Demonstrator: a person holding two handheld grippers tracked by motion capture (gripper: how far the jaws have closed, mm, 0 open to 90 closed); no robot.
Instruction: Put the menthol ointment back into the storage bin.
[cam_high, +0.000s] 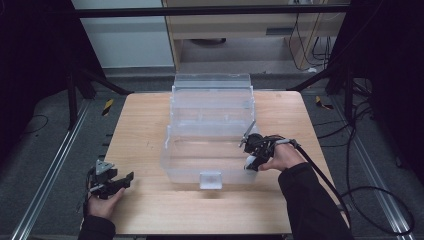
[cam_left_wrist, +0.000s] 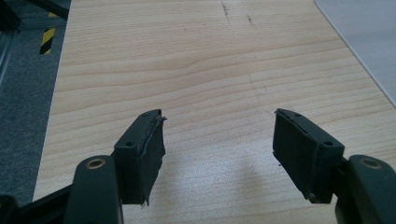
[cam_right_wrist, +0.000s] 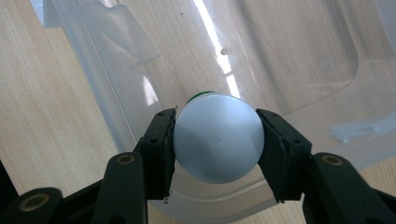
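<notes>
High view: a clear plastic box (cam_high: 210, 135) stands open in the middle of the wooden desk (cam_high: 150, 210), its lid tipped back at the far side. The right tongs (cam_high: 251, 152) hang over the box's right wall, just inside its near right corner, clamped on a small white bottle (cam_high: 250, 163). The left tongs (cam_high: 120, 182) rest well to the left of the box, near the desk's front edge, jaws spread and bare.

Left gripper view: the left tongs (cam_left_wrist: 218, 144) stand wide apart above bare wood, with nothing between the pads. A corner of the box (cam_left_wrist: 369, 42) shows at the upper right, well apart from the jaws.

Right gripper view: the right tongs (cam_right_wrist: 217, 144) squeeze the white bottle (cam_right_wrist: 218, 140) from both sides, pads pressed against its round white end, which faces the camera. A sliver of green peeks out behind its top edge. Beneath the bottle lies the box's clear floor, and the box's rim (cam_right_wrist: 116, 107) runs past the left jaw.
</notes>
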